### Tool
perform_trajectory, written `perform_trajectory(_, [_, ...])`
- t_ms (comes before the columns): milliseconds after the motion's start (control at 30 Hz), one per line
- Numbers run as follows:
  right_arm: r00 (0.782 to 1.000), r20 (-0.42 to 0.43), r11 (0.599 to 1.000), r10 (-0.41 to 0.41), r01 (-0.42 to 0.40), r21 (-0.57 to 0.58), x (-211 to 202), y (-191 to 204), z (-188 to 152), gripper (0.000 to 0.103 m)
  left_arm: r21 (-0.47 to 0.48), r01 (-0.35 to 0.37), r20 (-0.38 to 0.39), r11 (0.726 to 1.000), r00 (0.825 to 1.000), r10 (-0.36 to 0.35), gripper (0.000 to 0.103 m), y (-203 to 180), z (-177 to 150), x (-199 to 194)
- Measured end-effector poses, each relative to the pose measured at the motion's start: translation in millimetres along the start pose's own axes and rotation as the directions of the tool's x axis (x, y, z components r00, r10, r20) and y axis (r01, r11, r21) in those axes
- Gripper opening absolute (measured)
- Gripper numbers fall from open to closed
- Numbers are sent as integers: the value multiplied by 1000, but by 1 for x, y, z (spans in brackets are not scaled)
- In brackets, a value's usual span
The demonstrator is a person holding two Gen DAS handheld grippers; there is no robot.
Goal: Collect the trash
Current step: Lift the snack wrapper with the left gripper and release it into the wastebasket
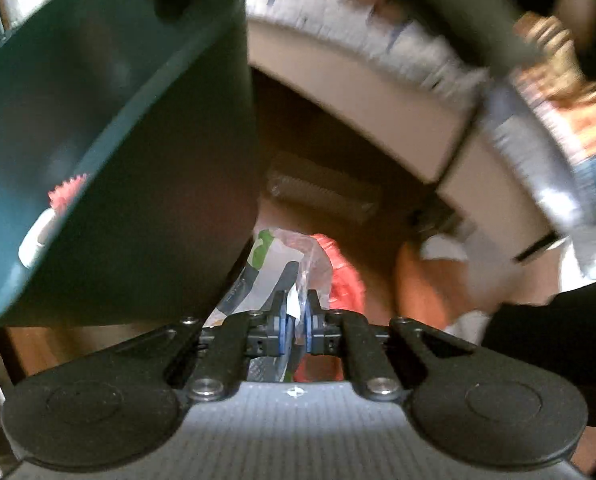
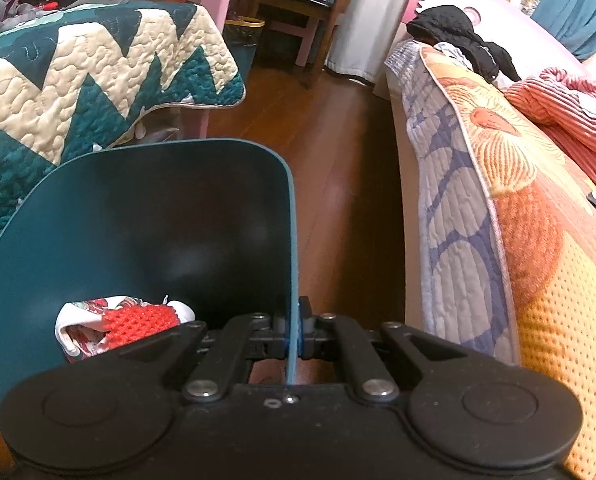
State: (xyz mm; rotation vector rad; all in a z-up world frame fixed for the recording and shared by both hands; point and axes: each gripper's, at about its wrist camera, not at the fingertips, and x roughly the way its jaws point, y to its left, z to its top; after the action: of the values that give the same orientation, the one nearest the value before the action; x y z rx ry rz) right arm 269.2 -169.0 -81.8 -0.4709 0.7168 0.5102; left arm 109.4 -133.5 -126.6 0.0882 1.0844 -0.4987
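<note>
The crinkly clear plastic wrapper with green, white and red parts hangs from the left gripper, whose tongs are pressed together on it. It sits low, just beside and under the dark teal plastic bin. The bin's open mouth lies up and to the left of the wrapper, so I think it must go up and over the rim. The right gripper pinches the bin's thin wall. Inside lies a red knitted scrap. No words can be read.
</note>
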Motion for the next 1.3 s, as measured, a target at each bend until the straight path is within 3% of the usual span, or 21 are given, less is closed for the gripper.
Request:
perform_trajectory(233, [1000, 2, 1000, 0, 0, -29, -5, 10, 4, 4, -57, 67, 113, 996, 992, -60, 8, 14, 19, -88])
perform_trajectory(367, [1000, 0, 1000, 1, -1, -31, -6, 13, 5, 4, -104, 59, 200, 993, 979, -37, 8, 29, 31, -130])
perform_trajectory(467, [1000, -3, 999, -3, 3, -39, -8, 16, 5, 4, -164, 16, 253, 986, 967, 27, 8, 48, 41, -147])
perform_trajectory(633, [1000, -11, 999, -8, 8, -52, -12, 20, 3, 4, -272, -83, 270, 959, 950, 159, 8, 83, 63, -135])
perform_trajectory(800, [1000, -15, 998, -11, 10, -59, -14, 23, 3, 4, -360, -140, 208, 922, 952, 225, 8, 105, 80, -96])
perform_trajectory(900, [1000, -12, 998, -6, 5, -57, -13, 24, 4, 4, -405, -154, 198, 901, 947, 251, 8, 115, 78, -85])
perform_trajectory(1200, [1000, -5, 998, 4, -5, -56, -14, 25, 3, 4, -421, -175, 164, 890, 950, 264, 11, 125, 84, -63])
perform_trajectory(1300, [1000, -4, 999, 8, -8, -54, -15, 25, 2, 4, -434, -176, 154, 883, 952, 266, 19, 126, 88, -57])
